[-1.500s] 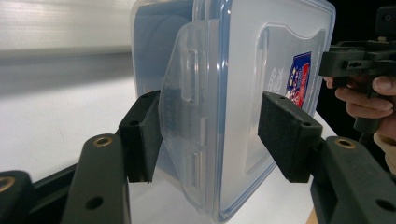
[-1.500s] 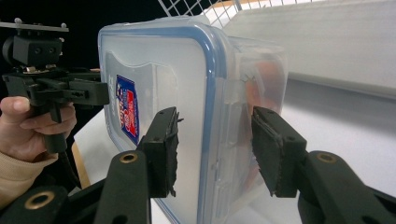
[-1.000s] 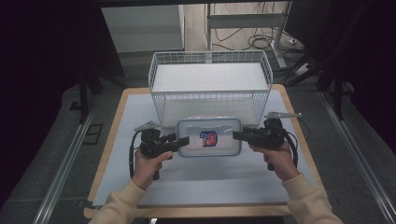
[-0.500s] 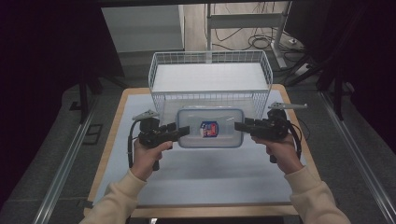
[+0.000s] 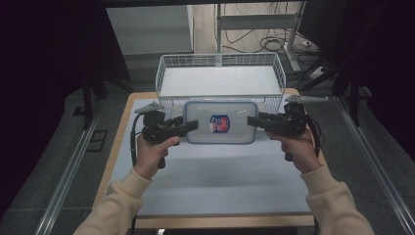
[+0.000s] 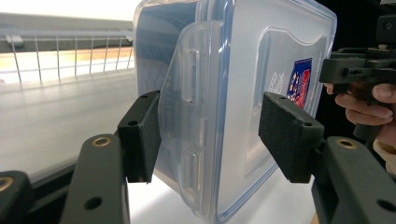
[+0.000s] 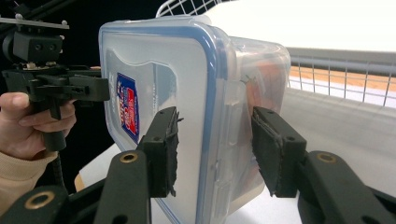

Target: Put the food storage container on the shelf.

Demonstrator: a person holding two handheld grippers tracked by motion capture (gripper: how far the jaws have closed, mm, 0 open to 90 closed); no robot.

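A clear plastic container (image 5: pixel 220 122) with a blue-rimmed lid and a red and blue sticker hangs level above the white table top, just in front of the wire basket. My left gripper (image 5: pixel 191 126) is shut on its left end, my right gripper (image 5: pixel 253 121) on its right end. In the left gripper view the container (image 6: pixel 233 93) stands on edge between my pads (image 6: pixel 144 135), over a clear latch flap. The right gripper view shows the container (image 7: pixel 187 93) clamped the same way, one pad (image 7: pixel 163 149) on the lid and the other on the base.
A white wire basket (image 5: pixel 220 56) stands at the back of the table, close behind the container. The white mat (image 5: pixel 220 176) lies on a wooden board with metal rails on both sides. Cables and a frame lie on the floor beyond.
Both hands have risen together with the container held between them, and it now sits higher and closer to the basket's front wall. The grips look the same.
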